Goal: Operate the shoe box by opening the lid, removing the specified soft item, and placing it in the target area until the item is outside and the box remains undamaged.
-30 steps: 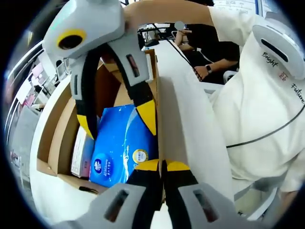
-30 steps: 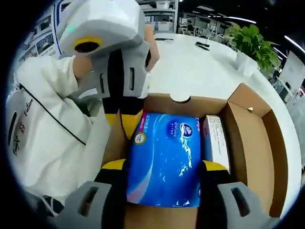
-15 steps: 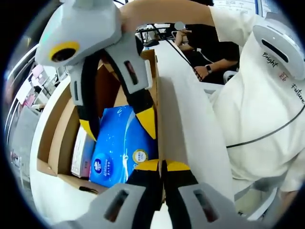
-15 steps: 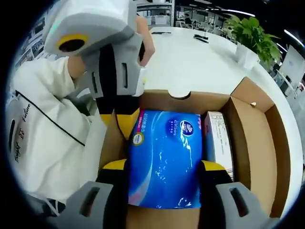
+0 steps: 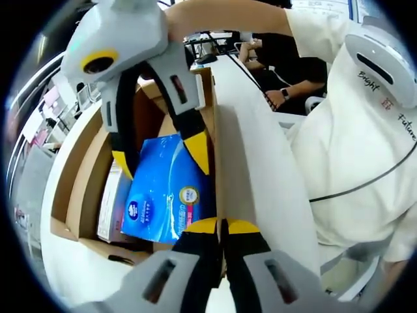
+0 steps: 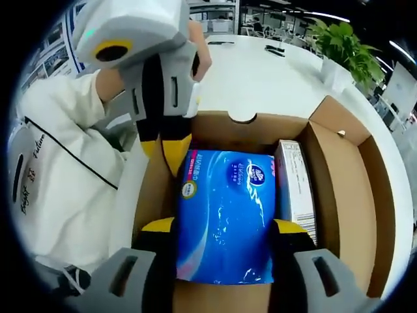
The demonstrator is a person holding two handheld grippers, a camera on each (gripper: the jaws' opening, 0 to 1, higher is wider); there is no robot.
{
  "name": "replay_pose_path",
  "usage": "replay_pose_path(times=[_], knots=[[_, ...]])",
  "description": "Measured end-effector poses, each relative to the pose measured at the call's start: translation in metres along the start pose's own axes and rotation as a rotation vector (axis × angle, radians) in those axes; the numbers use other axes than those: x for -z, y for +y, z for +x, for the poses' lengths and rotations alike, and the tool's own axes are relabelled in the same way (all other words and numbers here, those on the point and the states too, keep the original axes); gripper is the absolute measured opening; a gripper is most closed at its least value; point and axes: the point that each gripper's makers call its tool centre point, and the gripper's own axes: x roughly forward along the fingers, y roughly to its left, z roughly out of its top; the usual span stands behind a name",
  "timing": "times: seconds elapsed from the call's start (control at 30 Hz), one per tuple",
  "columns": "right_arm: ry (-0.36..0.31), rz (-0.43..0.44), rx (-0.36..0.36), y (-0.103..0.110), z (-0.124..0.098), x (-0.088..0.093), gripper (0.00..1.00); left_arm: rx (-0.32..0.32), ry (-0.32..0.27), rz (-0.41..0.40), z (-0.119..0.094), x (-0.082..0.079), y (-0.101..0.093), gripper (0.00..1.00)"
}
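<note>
**Tissue pack gripped, lift-out under way**

The right claw (image 6: 223, 231) clamps the blue tissue pack (image 6: 225, 215) between its jaws, inside the open shoe box (image 6: 339, 189). The left claw (image 5: 221, 226), clenched, pins the box's near wall. A small carton (image 6: 294, 189) lies right of the pack. Next: raise it clear onto the white bench (image 6: 260, 78).

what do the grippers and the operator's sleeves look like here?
Both grippers: light grey bodies, black jaws with yellow tips, a yellow-ringed lens box on top. Left gripper, right gripper. The person wears a white top with black piping, black lettering and a grey shoulder patch.
</note>
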Motion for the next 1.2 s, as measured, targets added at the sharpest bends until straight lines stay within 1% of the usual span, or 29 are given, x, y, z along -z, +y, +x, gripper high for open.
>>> replay_pose_path(times=[0.1, 0.2, 0.27, 0.4, 0.47, 0.73, 0.87, 0.9, 0.97, 1.07, 1.2], knots=[[0.0, 0.0, 0.001, 0.0, -0.001, 0.002, 0.58, -0.002, 0.002, -0.002, 0.0, 0.0, 0.0, 0.01], [0.004, -0.005, 0.003, 0.003, -0.005, 0.009, 0.58, -0.004, 0.003, -0.003, 0.0, 0.0, 0.0, 0.01], [-0.007, -0.011, -0.006, 0.007, -0.009, 0.015, 0.57, -0.003, 0.004, -0.003, 0.0, 0.0, 0.0, 0.01], [0.007, -0.01, -0.014, 0.011, -0.016, 0.028, 0.57, 0.0, 0.003, -0.005, 0.0, 0.0, 0.0, 0.01], [0.028, -0.003, -0.012, 0.011, -0.021, 0.036, 0.57, 0.001, 0.004, -0.005, 0.0, 0.0, 0.0, 0.01], [0.064, 0.012, 0.003, 0.01, -0.03, 0.052, 0.57, -0.002, 0.005, -0.006, 0.0, 0.0, 0.0, 0.01], [0.072, 0.017, 0.003, 0.01, -0.033, 0.058, 0.57, -0.001, 0.004, -0.006, 0.0, 0.0, 0.0, 0.01], [0.08, 0.017, 0.004, 0.01, -0.034, 0.06, 0.57, 0.0, 0.004, -0.007, 0.0, 0.0, 0.0, 0.01], [0.122, -0.002, 0.005, 0.009, -0.037, 0.067, 0.58, 0.0, 0.004, -0.006, 0.0, 0.0, 0.0, 0.01], [0.176, -0.001, 0.011, 0.008, -0.042, 0.077, 0.58, -0.002, 0.005, -0.006, 0.0, 0.0, 0.0, 0.01], [0.214, -0.003, 0.006, 0.007, -0.046, 0.085, 0.58, -0.002, 0.004, -0.005, 0.0, 0.0, 0.001, 0.01]])
